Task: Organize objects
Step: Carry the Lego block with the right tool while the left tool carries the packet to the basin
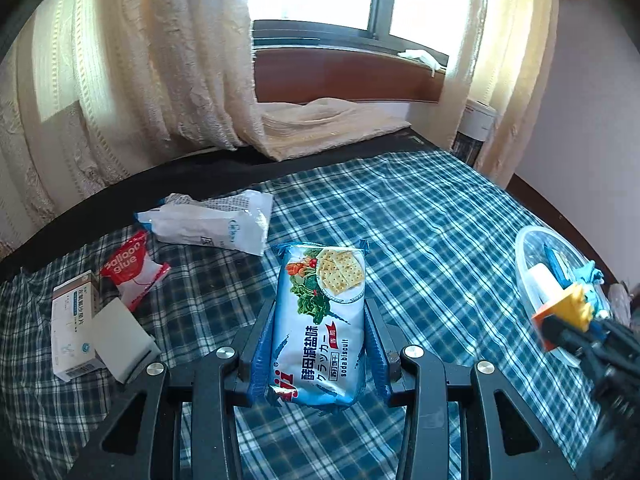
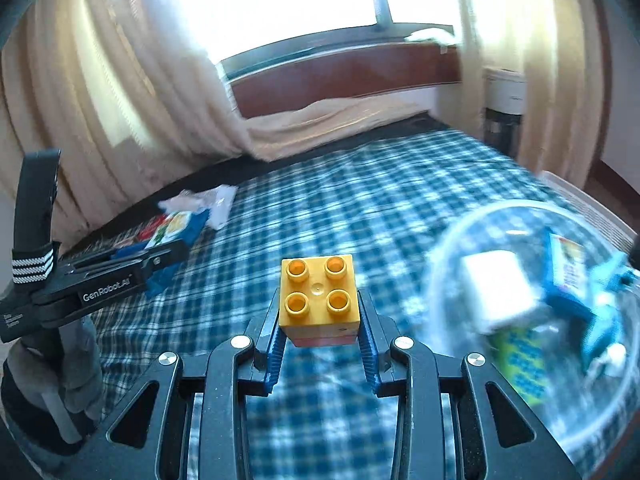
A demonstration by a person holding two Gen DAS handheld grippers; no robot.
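My left gripper [image 1: 320, 308] is shut on a blue soda biscuit packet [image 1: 324, 280], held lengthwise just above the blue plaid cloth [image 1: 420, 220]. In the right wrist view that same gripper [image 2: 160, 260] shows at the left with the packet [image 2: 176, 228]. A yellow toy brick [image 2: 318, 292] with four studs and an orange underside sits between the pads of my right gripper [image 2: 319, 304], which is shut on it. The brick [image 1: 568, 308] also appears at the right edge of the left wrist view, beside a clear plastic bowl [image 1: 524, 264]. The bowl [image 2: 480, 216], blurred, lies right of the brick.
The bowl holds a white block [image 2: 500, 292], a blue packet [image 2: 568, 272] and a teal item [image 2: 608, 320]. On the cloth's left lie a white plastic bag [image 1: 216, 224], a red "Balloon glue" sachet [image 1: 128, 268], a medicine box [image 1: 72, 324] and a white block [image 1: 120, 336]. Curtains [image 1: 140, 80] hang behind.
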